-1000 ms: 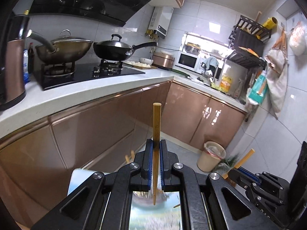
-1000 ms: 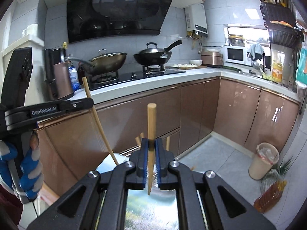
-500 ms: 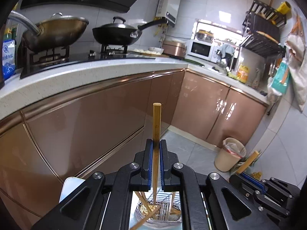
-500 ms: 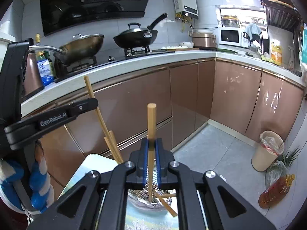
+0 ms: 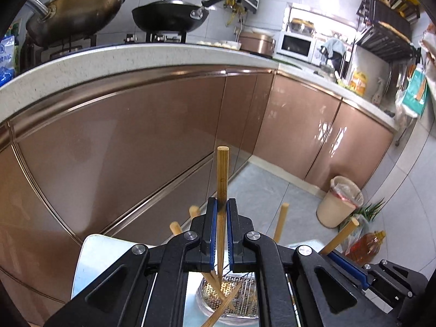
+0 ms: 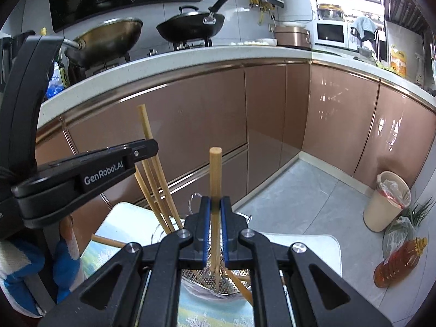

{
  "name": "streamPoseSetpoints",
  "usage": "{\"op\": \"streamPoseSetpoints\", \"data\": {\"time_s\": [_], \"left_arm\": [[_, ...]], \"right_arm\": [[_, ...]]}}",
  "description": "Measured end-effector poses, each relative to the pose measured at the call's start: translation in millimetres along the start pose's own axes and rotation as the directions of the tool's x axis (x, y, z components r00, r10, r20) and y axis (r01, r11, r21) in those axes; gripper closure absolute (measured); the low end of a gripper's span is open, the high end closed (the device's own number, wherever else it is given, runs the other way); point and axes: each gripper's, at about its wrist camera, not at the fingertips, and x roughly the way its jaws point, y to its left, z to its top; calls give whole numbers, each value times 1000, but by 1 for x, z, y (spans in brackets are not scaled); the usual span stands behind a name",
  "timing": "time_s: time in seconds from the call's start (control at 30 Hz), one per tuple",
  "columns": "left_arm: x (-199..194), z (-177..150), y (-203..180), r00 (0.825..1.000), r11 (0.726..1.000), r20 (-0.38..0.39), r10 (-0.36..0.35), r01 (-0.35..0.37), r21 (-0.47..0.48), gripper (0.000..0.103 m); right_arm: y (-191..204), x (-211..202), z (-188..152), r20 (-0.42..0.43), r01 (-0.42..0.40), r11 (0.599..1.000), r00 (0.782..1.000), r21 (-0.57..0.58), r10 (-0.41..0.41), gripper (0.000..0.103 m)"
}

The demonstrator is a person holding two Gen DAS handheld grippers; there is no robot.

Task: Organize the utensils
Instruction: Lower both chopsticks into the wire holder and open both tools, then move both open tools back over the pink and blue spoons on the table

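Note:
My left gripper (image 5: 222, 204) is shut on a bamboo chopstick (image 5: 223, 174) that stands upright between its blue pads. Its lower end hangs over a perforated metal holder (image 5: 239, 297) where several chopsticks lean. My right gripper (image 6: 215, 201) is shut on a second upright chopstick (image 6: 215, 174), whose lower end reaches down to the same holder (image 6: 201, 279). In the right wrist view the left gripper (image 6: 151, 147) shows at the left, close by, with its chopstick (image 6: 145, 125) sticking up. The right gripper (image 5: 335, 259) appears at the lower right of the left wrist view.
The holder stands on a small white table (image 6: 321, 241) with a landscape-print mat (image 6: 106, 234). A gloved hand (image 6: 19, 269) holds the left gripper. Brown cabinets (image 6: 190, 125) run close behind. A bin (image 6: 387, 201) and an oil bottle (image 6: 397, 261) stand on the floor at the right.
Both grippers have come down and tilted lower, each still holding its chopstick. The holder and its leaning chopsticks, at first unclear, now show plainly under the fingers.

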Motion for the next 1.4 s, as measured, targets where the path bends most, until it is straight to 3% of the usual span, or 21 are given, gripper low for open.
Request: {"op": "streamPoseSetpoints", "data": {"time_s": [0.4, 0.5, 0.57, 0.63, 0.77, 0.87, 1.03, 1.4], "left_arm": [[12, -18, 5, 996, 999, -85, 39, -38, 10, 96], [7, -19, 8, 995, 999, -91, 37, -37, 5, 84], [-2, -19, 9, 996, 999, -80, 42, -41, 2, 66], [-9, -19, 11, 997, 999, -70, 40, -40, 0, 62], [-33, -18, 15, 998, 999, -42, 48, -48, 4, 51], [-54, -21, 21, 998, 999, -20, 52, -52, 2, 47], [-94, -35, 31, 998, 998, 13, 68, -68, -3, 42], [-192, -117, 46, 974, 983, 149, 171, -179, 42, 23]], "right_arm": [[-3, -3, -10, -16, 22, 1000, 1000, 7, -22, 95], [-5, -9, -12, -22, 28, 999, 999, 16, -28, 95], [-6, -14, -13, -31, 36, 999, 999, 15, -35, 94], [-6, -20, -14, -32, 38, 999, 999, 18, -38, 87], [-3, -38, -15, -17, 43, 999, 999, 17, -42, 78], [1, -57, -16, 1, 46, 999, 999, 17, -46, 77], [9, -98, -25, 42, 43, 999, 998, 25, -45, 67], [25, -153, -87, 17, 48, 998, 999, 29, -49, 58]]}}
